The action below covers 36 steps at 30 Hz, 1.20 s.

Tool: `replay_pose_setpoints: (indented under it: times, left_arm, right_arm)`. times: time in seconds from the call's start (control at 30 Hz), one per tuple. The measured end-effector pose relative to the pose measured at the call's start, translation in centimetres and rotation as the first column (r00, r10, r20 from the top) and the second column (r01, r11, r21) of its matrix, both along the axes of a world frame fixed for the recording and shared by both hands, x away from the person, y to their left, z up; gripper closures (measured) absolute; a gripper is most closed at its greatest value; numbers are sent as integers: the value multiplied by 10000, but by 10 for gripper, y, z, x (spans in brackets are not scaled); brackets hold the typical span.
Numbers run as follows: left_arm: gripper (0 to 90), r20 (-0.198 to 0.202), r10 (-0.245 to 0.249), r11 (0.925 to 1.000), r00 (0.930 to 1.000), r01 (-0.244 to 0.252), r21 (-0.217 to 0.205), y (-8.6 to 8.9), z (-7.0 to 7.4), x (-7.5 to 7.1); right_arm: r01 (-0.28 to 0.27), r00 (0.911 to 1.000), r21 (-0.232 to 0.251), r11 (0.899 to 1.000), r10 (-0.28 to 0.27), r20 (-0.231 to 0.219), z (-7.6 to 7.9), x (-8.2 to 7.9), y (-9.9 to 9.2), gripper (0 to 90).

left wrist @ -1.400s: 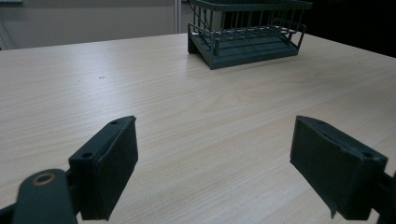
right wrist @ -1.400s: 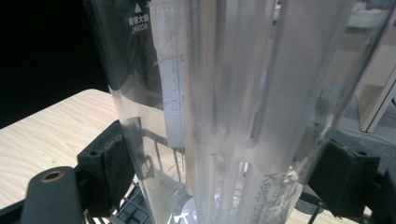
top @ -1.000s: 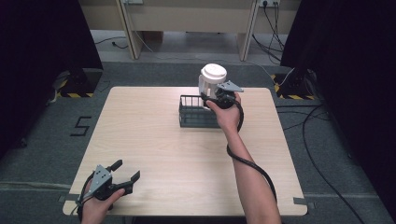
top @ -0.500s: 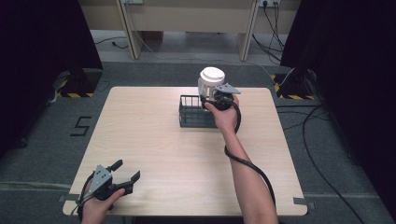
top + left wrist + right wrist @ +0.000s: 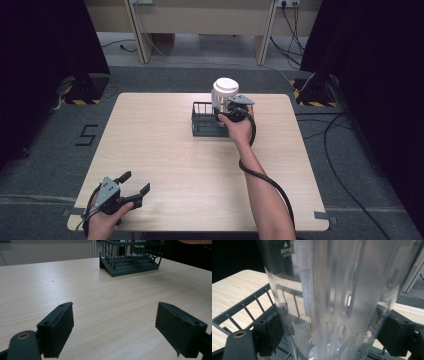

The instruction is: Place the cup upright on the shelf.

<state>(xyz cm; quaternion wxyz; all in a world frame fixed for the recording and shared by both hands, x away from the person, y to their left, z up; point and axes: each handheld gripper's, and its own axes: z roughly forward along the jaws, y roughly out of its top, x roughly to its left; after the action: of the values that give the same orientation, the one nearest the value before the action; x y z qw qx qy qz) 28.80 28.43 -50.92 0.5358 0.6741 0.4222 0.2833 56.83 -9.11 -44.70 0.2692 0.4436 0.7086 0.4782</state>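
A clear plastic container [image 5: 225,93] with a white lid stands upright in a dark wire rack [image 5: 202,123] at the table's far middle. My right gripper [image 5: 235,106] is shut on the container's side; in the right gripper view its pads press both flanks of the clear wall [image 5: 337,290], with the rack's bars [image 5: 249,307] below and to the left. My left gripper [image 5: 135,181] rests open near the front left corner of the table, nothing between its jaws. In the left gripper view that gripper [image 5: 122,330] faces the rack [image 5: 130,262] across bare wood.
The light wooden table [image 5: 165,150] has wide bare room between the rack and the front edge. Cables trail over the grey floor at the right [image 5: 345,150]. Dark curtains stand on both sides, and desk legs [image 5: 137,30] at the back.
The container in my right gripper has sunk slightly lower into the rack. My left gripper has stayed where it was.
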Motion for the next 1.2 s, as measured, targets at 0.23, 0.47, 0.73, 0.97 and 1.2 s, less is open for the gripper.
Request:
replay_pose_setpoints:
  times: [0.23, 0.47, 0.73, 0.97, 1.2]
  left_arm:
    - [147, 12, 3, 10000, 10000, -3, 0, 0, 0, 0]
    - [147, 3, -7, 10000, 10000, 7, 12, -1, 0, 0]
    - [147, -4, -6, 10000, 10000, 6, 24, -1, 0, 0]
    - [147, 2, 13, 10000, 10000, -13, 39, -1, 0, 0]
    - [147, 3, 23, 10000, 10000, -23, 34, -1, 0, 0]
  right_arm:
    - [63, 9999, -194, 9998, -65, -79, 0, -1, 1, 184]
    - [-74, 9996, -441, 9990, 62, -285, 1, -2, 3, 176]
    - [-159, 9993, -316, 9994, 148, -346, 2, -9, -2, 167]
    - [-247, 9994, -153, 9996, 243, -257, 5, -16, -6, 165]
    - [-274, 9995, 35, 9996, 275, -132, 8, -26, -13, 168]
